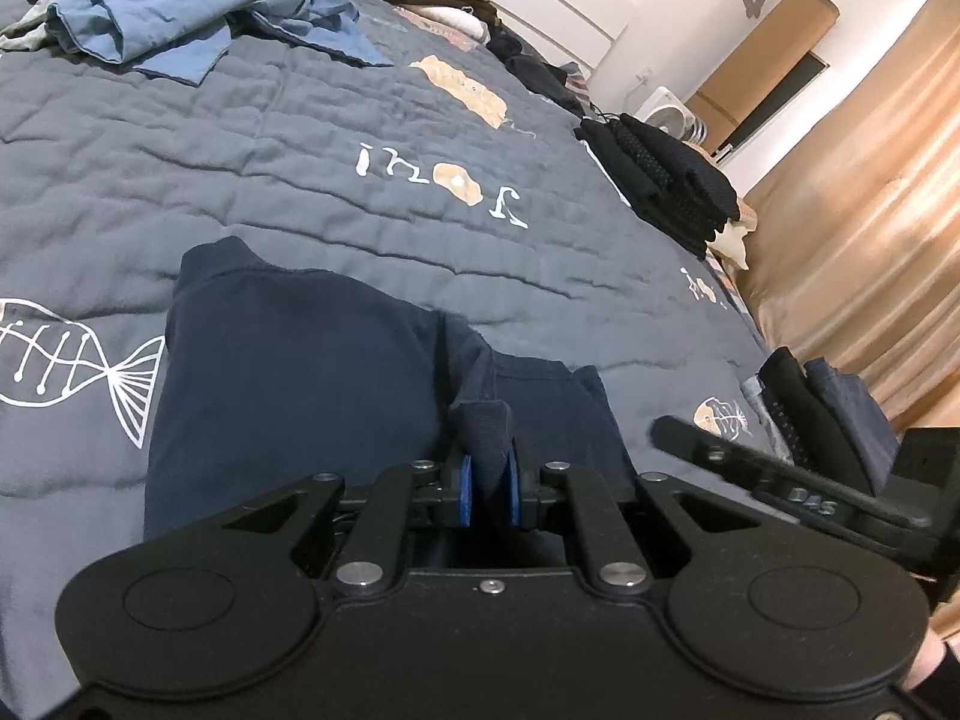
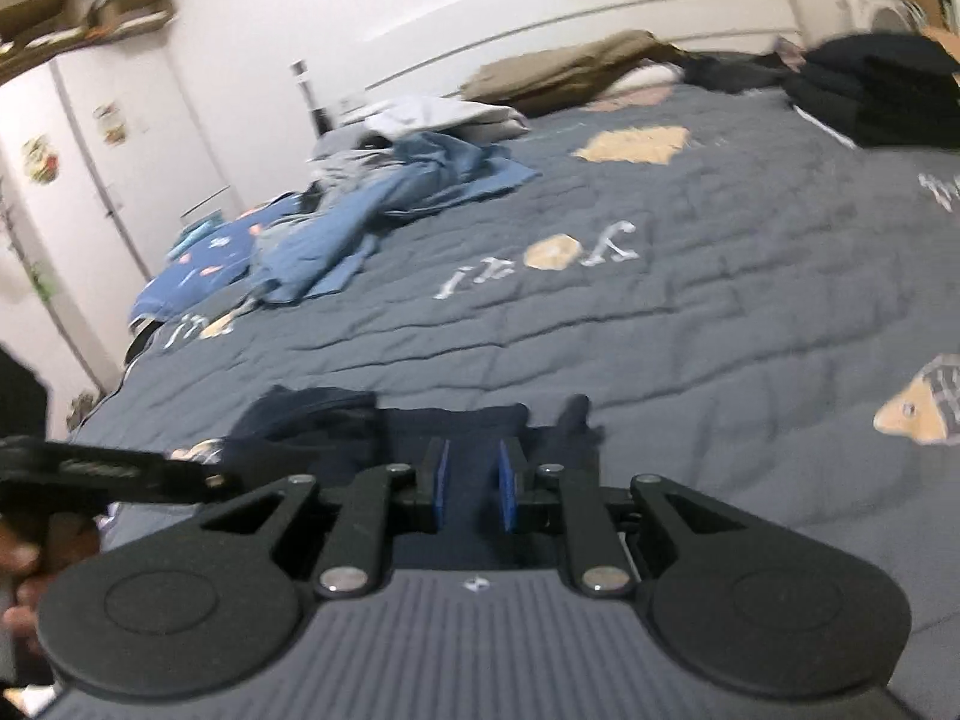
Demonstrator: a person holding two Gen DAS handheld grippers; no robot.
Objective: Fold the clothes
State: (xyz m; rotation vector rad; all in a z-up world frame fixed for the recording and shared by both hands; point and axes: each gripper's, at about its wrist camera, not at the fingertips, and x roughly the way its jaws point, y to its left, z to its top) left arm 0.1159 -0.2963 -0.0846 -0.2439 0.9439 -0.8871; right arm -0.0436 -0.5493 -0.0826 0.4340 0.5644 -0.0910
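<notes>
The left wrist view sits just behind the left gripper [image 1: 487, 483], low and close over the bed [image 1: 300, 138], looking down its fingers across the quilt toward the headboard and the curtain at right. The right wrist view rides behind the right gripper [image 2: 474, 489], equally near, facing the headboard and a white wall. Both share the navy garment [image 1: 300, 372] beneath them, the blue clothes pile [image 1: 180, 18], the quilt lettering [image 1: 444, 183] and the black folded stack [image 1: 666, 180].

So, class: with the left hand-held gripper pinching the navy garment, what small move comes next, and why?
Probably lift the pinched fold and carry it across the navy garment. The left hand-held gripper already clamps it, while the right hand-held gripper holds nothing.
</notes>
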